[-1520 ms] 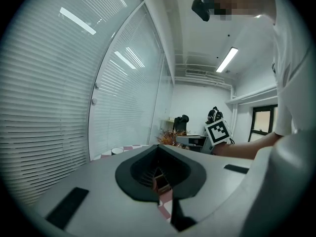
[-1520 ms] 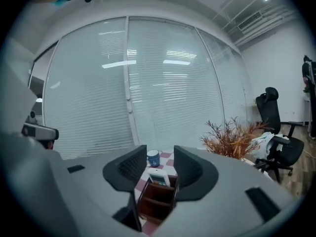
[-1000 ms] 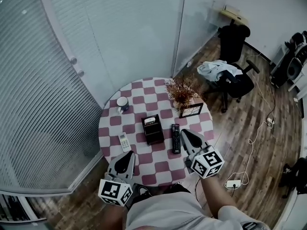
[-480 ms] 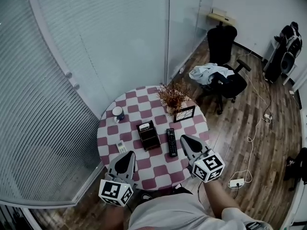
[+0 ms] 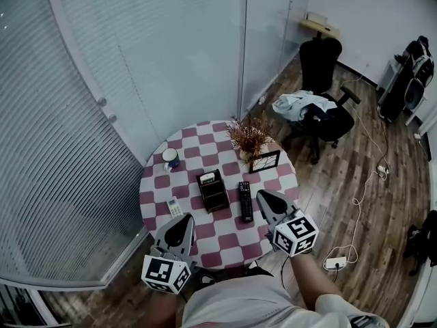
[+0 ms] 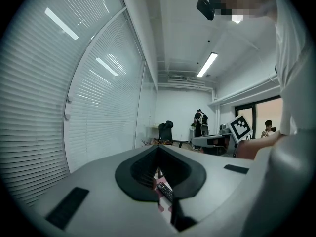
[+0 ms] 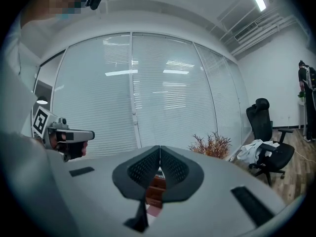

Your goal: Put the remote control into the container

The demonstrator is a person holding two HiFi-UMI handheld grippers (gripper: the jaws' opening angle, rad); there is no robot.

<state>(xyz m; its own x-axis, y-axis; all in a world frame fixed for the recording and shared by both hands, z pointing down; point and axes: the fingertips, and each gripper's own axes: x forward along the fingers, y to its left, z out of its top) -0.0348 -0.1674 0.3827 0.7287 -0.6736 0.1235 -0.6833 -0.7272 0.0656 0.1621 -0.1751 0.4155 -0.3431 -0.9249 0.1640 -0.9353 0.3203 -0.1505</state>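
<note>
Change since earlier frame: the head view now takes in more of the room, so the bench looks smaller. Items on it keep their layout and both tools stay at its near edge.
Bench: one round bench [image 5: 229, 239] under a pink-and-white chequered cloth.
Remote controls: two. A long black remote control [image 5: 245, 201] lies flat right of centre. A small white remote control [image 5: 175, 206] lies to the left.
Container: one dark rectangular container [image 5: 214, 190], open-topped, just left of the black remote control, with something pale inside. The black remote control lies outside it.
Other items: one white mug [image 5: 170, 158], one dried brown plant [image 5: 248, 137], one dark picture frame [image 5: 265, 161].
Left tool [image 6: 158, 148]: jaws together, nothing between them, touching nothing.
Right tool [image 7: 159, 148]: jaws together, empty; in the head view its tip lies just right of the black remote control.
Hand pose: both tools point nearly level across the bench, marker cubes toward the person.
</note>
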